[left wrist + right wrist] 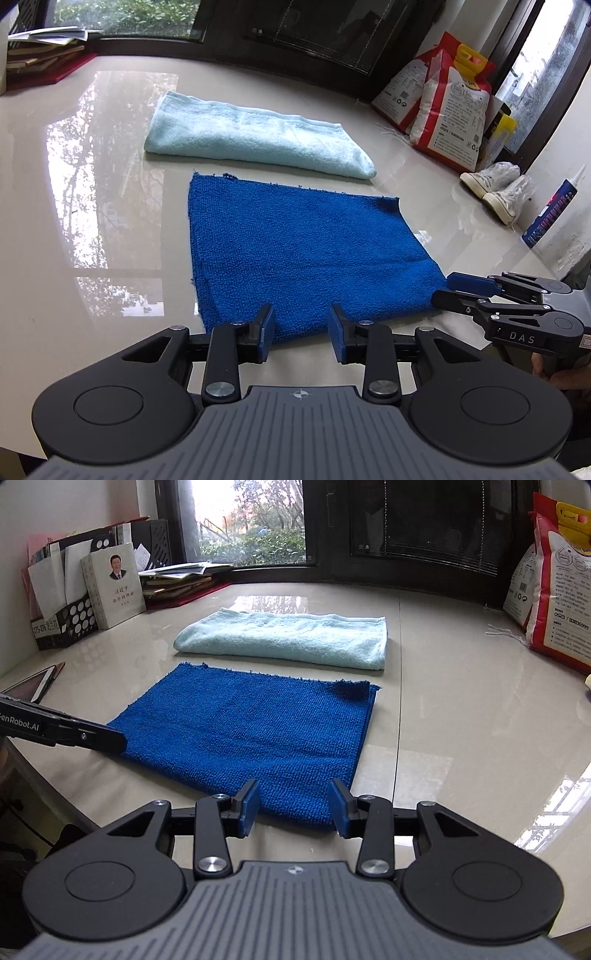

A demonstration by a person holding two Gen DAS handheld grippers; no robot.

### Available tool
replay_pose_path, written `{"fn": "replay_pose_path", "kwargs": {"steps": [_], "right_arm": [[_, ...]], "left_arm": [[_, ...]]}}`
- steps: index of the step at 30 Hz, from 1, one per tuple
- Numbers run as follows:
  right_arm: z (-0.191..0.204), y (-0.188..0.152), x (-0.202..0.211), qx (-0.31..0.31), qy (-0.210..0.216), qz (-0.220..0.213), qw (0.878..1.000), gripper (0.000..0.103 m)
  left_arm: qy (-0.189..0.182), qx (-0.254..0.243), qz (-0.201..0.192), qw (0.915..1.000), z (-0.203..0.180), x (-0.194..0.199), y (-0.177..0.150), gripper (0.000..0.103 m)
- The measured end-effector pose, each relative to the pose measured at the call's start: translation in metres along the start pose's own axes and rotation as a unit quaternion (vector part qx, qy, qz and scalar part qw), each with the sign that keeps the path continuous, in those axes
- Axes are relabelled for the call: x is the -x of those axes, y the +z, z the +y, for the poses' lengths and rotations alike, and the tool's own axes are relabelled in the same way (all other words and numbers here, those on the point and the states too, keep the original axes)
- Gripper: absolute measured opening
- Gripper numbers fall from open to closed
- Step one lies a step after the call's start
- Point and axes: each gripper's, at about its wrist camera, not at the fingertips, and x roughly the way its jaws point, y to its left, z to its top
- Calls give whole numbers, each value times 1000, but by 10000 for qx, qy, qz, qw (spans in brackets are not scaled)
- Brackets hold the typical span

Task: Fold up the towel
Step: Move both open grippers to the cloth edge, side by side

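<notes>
Blue towel [295, 251] flat on the table [92, 221] — left gripper [302, 334] and right gripper [291, 805] part-open at its near edge, holding nothing.

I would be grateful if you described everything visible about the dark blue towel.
The dark blue towel is a looped, terry-like cloth lying flat on the glossy pale table, roughly square, with frayed far edge and a far right corner curled over. It sits just in front of the folded light blue towel, apart from it.
</notes>
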Motion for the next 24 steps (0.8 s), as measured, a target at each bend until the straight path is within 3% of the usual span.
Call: {"fn": "replay_pose_path", "kwargs": {"steps": [8,15,24], "right_arm": [[17,12,2,89,195,-160,9996,42],[36,11,-7,303,259,-131,9991,42],[40,-2,-18,434,195,-17,9989,43]], "left_arm": [[-84,-130,-167,9997,-22,-2,2,35],[197,-582,-123,9980,-41,-12,-2,35],[251,-639,-10,9976,-39,-21,-10,39]]}}
